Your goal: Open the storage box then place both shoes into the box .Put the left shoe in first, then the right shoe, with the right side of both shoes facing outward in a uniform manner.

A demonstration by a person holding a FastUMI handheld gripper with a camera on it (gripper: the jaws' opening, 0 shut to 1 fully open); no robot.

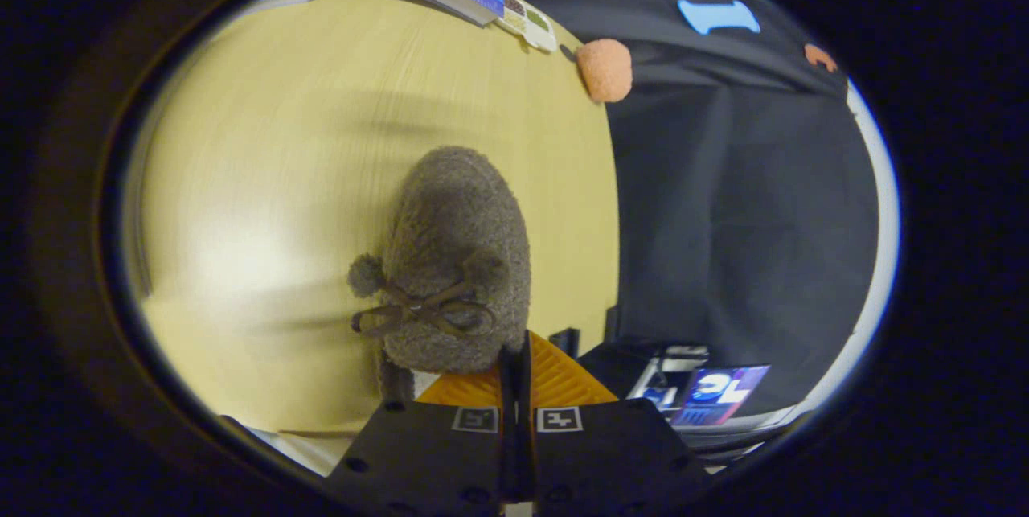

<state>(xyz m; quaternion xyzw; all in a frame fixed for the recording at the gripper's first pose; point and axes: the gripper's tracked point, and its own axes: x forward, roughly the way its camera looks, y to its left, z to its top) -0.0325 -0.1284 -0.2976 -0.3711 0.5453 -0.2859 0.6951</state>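
One fuzzy grey slipper point(454, 260) held at its heel.
Hand-held gripper point(514, 364) fingers are pressed nearly together on it; brown bow, two pom-poms.

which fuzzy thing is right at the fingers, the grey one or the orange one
The grey fuzzy shoe with the bow, just ahead of the closed fingers. The orange fuzzy thing sits far beyond, at the table edge.

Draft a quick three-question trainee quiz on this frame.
1. True or false: the fingers stand wide open, well clear of the furry shoe.
2. What sits on the shoe near the fingers? A) a buckle B) a tied bow with pom-poms C) a zip
3. Fill in: the peach sponge lies beyond the shoe, at the edge of the yellow ____.
Key: 1 false, they are closed on the shoe's edge; 2 B; 3 table.
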